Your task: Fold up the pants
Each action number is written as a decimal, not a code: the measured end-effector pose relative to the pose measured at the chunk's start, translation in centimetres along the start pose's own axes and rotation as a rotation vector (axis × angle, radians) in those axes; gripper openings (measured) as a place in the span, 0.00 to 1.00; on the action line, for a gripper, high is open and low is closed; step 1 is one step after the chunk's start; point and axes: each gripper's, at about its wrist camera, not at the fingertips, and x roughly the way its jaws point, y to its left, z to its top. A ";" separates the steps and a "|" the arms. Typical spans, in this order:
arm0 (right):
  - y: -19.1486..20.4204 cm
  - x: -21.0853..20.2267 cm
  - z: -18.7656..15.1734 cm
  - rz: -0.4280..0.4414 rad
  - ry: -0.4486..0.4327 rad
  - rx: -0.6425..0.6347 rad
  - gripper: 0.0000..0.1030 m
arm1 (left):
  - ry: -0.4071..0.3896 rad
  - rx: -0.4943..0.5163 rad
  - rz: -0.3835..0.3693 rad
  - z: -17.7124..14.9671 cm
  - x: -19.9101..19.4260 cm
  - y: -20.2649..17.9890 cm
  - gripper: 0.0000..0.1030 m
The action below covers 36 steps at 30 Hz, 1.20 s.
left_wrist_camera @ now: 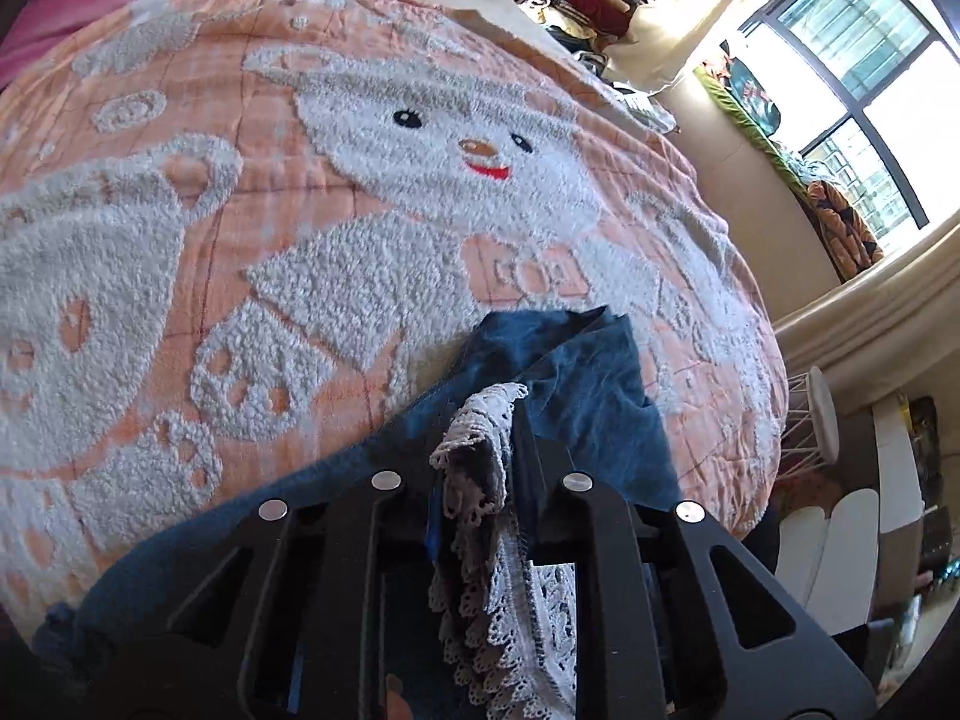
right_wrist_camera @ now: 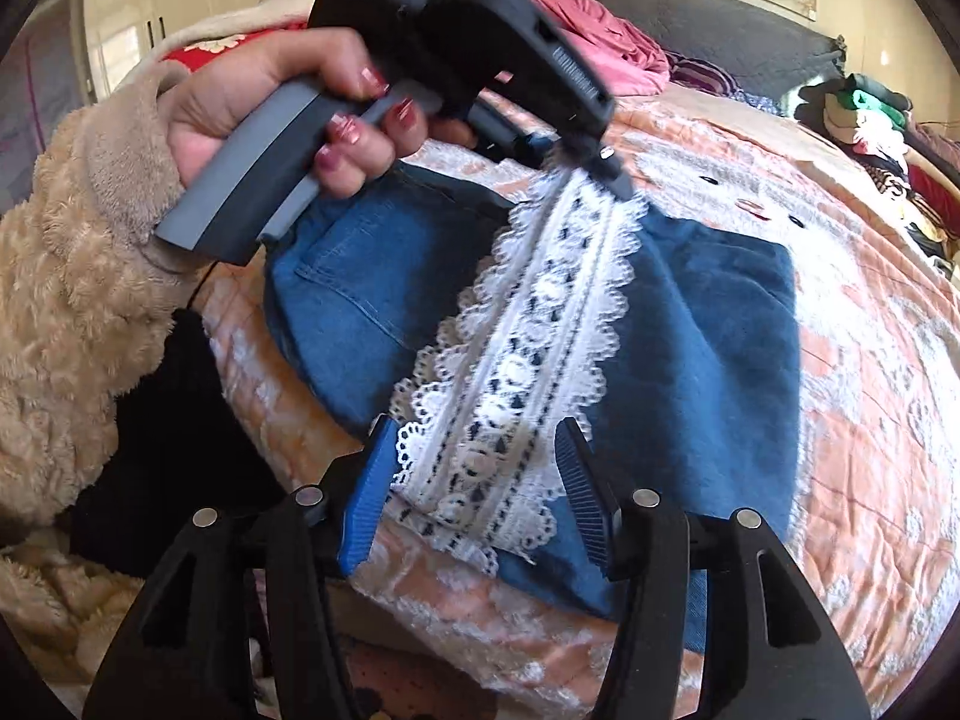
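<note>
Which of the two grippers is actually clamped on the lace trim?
The left gripper: its fingers pinch the bunched lace trim of the blue pants. The right gripper stands open, the lace lying loose between its blue pads.

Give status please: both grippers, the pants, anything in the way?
Left gripper shut on lace trim. Right gripper open, astride lace. Pants on bed. Nothing in the way.

No legible text in either view. The left gripper [right_wrist_camera: 606,171] housing carries pale embossed marks on top and along one side, too blurred to read. The bedspread [left_wrist_camera: 180,192] has a small orange patch with white shapes, not decipherable as letters.
</note>
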 end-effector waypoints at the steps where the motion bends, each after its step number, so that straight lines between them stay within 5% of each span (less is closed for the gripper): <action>1: 0.0 0.3 0.4 0.015 -0.001 0.006 0.51 | -0.016 0.011 0.004 0.4 -0.3 -0.3 0.06; 9: -0.9 -0.5 0.7 0.060 -0.026 0.030 0.53 | 0.013 -0.002 0.014 -0.2 1.0 0.7 0.09; 11: -0.9 -1.4 0.0 0.037 -0.030 -0.004 0.59 | -0.013 0.009 0.007 -1.1 -0.4 0.5 0.15; 19: 1.3 -1.5 -0.8 -0.033 0.010 -0.212 0.57 | 0.015 -0.030 0.034 -4.0 -1.7 1.4 0.26; 21: 1.9 -0.5 -0.9 -0.042 0.030 -0.270 0.48 | 0.019 -0.034 0.023 -4.6 -2.0 1.3 0.34; 23: 1.8 0.5 -0.9 -0.029 0.050 -0.274 0.25 | 0.022 -0.026 0.033 -5.0 -2.0 1.1 0.37; 26: 1.7 0.6 -1.0 0.015 0.054 -0.261 0.11 | 0.046 -0.047 0.037 -5.2 -1.4 1.3 0.40; 31: 2.1 -0.8 -1.9 0.054 0.027 -0.265 0.12 | 0.062 -0.068 0.016 -4.9 -0.3 1.4 0.52; 36: 3.5 -0.5 -3.0 0.021 -0.002 -0.328 0.38 | 0.072 -0.103 0.029 -4.5 1.0 2.1 0.52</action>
